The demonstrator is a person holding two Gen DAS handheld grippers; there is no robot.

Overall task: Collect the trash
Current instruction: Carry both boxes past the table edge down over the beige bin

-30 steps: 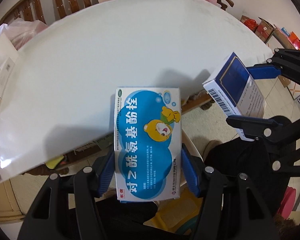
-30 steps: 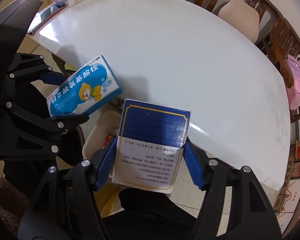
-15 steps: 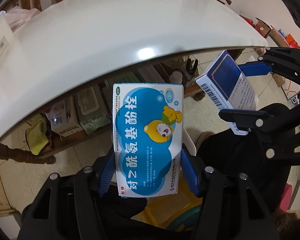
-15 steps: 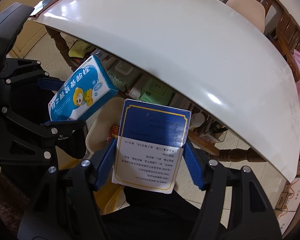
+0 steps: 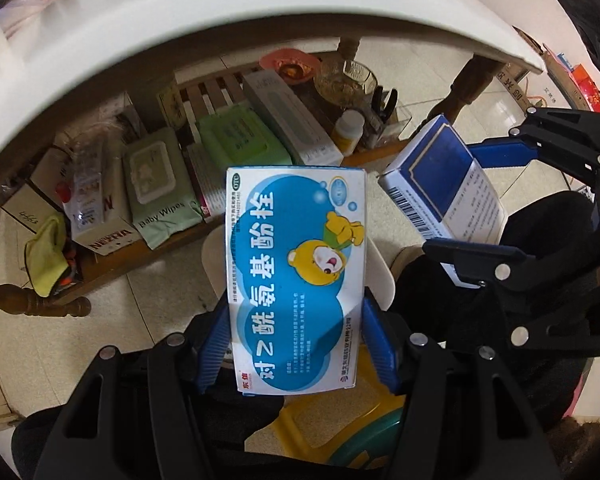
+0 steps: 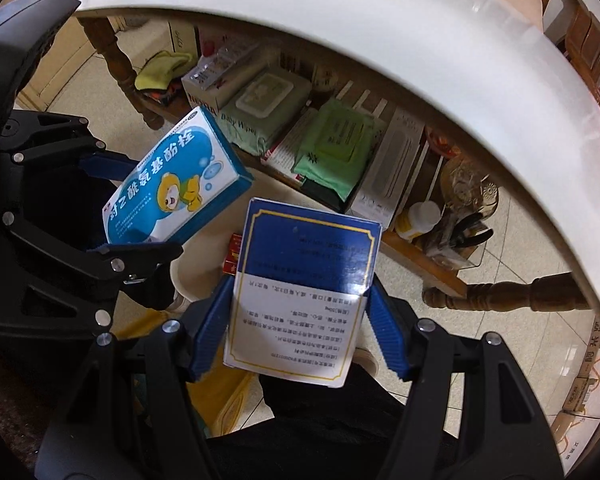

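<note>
My left gripper point(image 5: 296, 344) is shut on a light-blue medicine box with a cartoon bear point(image 5: 296, 276), its blue pads pressing both long sides. My right gripper point(image 6: 298, 336) is shut on a dark-blue and white box with a gold border point(image 6: 304, 292). Each box also shows in the other view: the dark-blue box point(image 5: 444, 188) at the right, the bear box point(image 6: 172, 188) at the left. Both are held below the table edge, over a cream bin point(image 6: 204, 268) on the floor with a red packet point(image 6: 233, 258) inside.
The white table top point(image 5: 260, 4) arcs overhead. Under it a wooden shelf point(image 5: 116, 264) holds baby-wipe packs point(image 5: 156, 184), boxes, a yellow cloth point(image 5: 46, 256), a pill bottle point(image 5: 348, 128) and a glass bowl. Turned table legs point(image 6: 500, 296) stand on the tiled floor. A yellow stool lies below.
Both grippers have sunk from above the table top to below its edge, keeping their boxes. The shelf under the table and the bin have come into view.
</note>
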